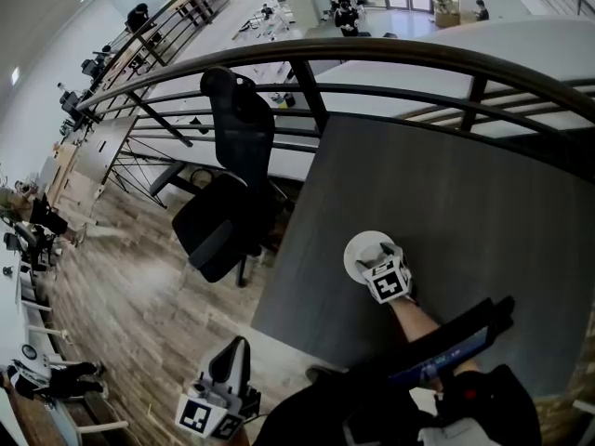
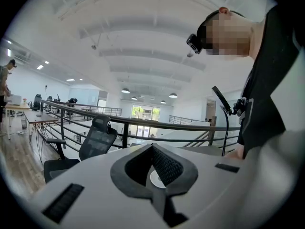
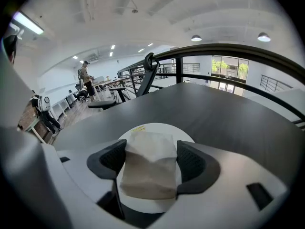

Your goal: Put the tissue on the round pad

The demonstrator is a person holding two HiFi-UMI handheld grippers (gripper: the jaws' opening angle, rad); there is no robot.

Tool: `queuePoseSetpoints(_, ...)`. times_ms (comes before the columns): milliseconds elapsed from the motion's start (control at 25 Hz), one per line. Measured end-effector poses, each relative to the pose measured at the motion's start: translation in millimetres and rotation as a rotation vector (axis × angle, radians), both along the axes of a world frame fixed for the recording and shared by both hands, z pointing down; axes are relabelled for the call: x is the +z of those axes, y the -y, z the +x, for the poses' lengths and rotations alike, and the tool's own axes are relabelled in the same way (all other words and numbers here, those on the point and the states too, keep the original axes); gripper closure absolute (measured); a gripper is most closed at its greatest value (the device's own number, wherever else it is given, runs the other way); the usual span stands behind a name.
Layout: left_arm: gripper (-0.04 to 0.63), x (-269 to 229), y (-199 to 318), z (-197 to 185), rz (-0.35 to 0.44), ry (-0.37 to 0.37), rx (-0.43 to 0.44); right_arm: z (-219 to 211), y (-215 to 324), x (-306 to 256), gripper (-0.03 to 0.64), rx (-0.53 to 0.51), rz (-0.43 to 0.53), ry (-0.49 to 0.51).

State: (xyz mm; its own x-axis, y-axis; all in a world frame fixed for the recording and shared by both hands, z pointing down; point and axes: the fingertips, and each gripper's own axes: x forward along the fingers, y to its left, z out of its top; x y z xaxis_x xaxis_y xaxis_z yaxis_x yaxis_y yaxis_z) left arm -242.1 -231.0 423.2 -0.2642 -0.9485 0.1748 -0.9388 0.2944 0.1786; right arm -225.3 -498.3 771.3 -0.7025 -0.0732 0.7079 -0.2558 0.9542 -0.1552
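A white, soft tissue pack [image 3: 149, 168] rests on the white round pad [image 3: 159, 129] on the dark grey table [image 1: 465, 203]. My right gripper [image 3: 151, 160] stands over the pad with its jaws wide, and both pads touch the pack's sides. In the head view the right gripper [image 1: 383, 269] covers the near side of the round pad [image 1: 363, 247], and the tissue is hidden there. My left gripper [image 1: 221, 384] hangs off the table's near left corner, over the floor. In its own view the left gripper [image 2: 153, 149] has its jaws together with nothing between them.
A black office chair [image 1: 228, 189] stands by the table's left edge. A dark metal railing [image 1: 372, 56] curves along the table's far side. A person's black sleeve and a lanyard [image 1: 446, 356] lie over the near table edge.
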Motion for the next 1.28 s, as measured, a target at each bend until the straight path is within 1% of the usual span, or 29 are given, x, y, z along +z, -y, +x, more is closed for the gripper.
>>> queuePoseSetpoints(120, 0.592, 9, -7, -1, -0.036, 0.002, -0.009, -2, -2, 5, 0.282, -0.012, 0.006, -0.017)
queuePoseSetpoints(240, 0.592, 15, -12, -2, -0.065, 0.006, -0.019, -4, 1, 12, 0.282, -0.028, 0.051, -0.035)
queuePoseSetpoints(400, 0.592, 13, -9, -3, -0.056, -0.011, -0.028, -5, 1, 14, 0.282, -0.055, 0.103, -0.059)
queuePoseSetpoints(520, 0.592, 13, -13, -4, -0.064, -0.001, -0.023, -4, 0, 13, 0.282, -0.073, 0.141, -0.08)
queuePoseSetpoints(800, 0.592, 20, -12, -7, -0.056, -0.003, -0.012, -10, 0, 20, 0.282, -0.087, 0.12, -0.089)
queuePoseSetpoints(960, 0.592, 1, 1, -3, 0.006, -0.019, 0.003, -7, -1, 21, 0.282, -0.085, 0.107, -0.1)
queuePoseSetpoints(1280, 0.592, 3, -5, -9, 0.005, -0.012, 0.0, -15, 1, 24, 0.282, -0.092, 0.093, -0.091)
